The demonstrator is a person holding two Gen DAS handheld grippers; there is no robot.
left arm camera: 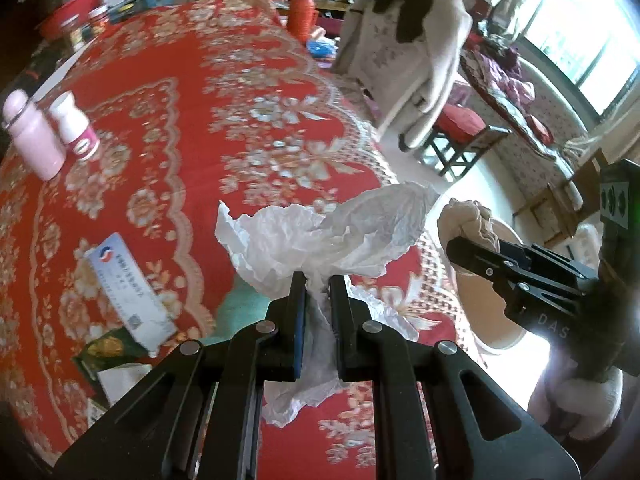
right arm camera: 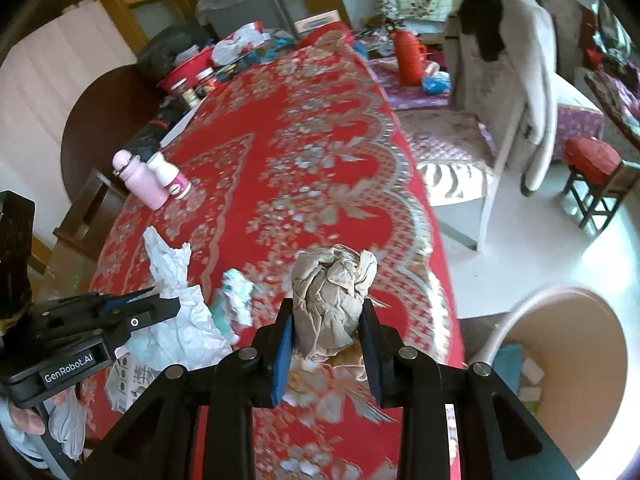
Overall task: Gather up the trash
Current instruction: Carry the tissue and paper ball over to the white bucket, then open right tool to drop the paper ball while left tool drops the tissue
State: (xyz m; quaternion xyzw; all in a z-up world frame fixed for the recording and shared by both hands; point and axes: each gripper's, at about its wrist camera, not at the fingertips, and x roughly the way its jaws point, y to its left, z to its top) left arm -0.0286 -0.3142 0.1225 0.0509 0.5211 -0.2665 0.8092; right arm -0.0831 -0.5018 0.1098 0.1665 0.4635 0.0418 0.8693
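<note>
White tissue (left arm camera: 320, 236), crumpled and thin, is pinched in my left gripper (left arm camera: 318, 280); its jaws are shut down to a sliver on the tissue's twisted neck, with the loose bulk fanning out above the tips and a tail hanging below. My right gripper (right arm camera: 326, 312) has its jaws clamped on a tan paper wad (right arm camera: 332, 300), a rounded ball that fills the gap between them. Both loads hang in the air over the near end of the counter (right arm camera: 320, 140), which wears a red flowered cloth.

What the coming move turns on, as I judge it, is the bin (right arm camera: 560, 344): a pale round tub off the counter's edge, below and to the right of the right jaws in the right wrist view. The right hand is plainly the nearer one, so I would drop the wad first. The left gripper sits further left and has to cross over the counter corner to reach the rim.

Counting what I see: two pieces held, one per hand. One more scrap, a small white and green wrapper (right arm camera: 236, 300), lies on the cloth between the two grippers. One bin. Two bottles (right arm camera: 152, 176) stand well away on the far left, and I would leave them alone.
</note>
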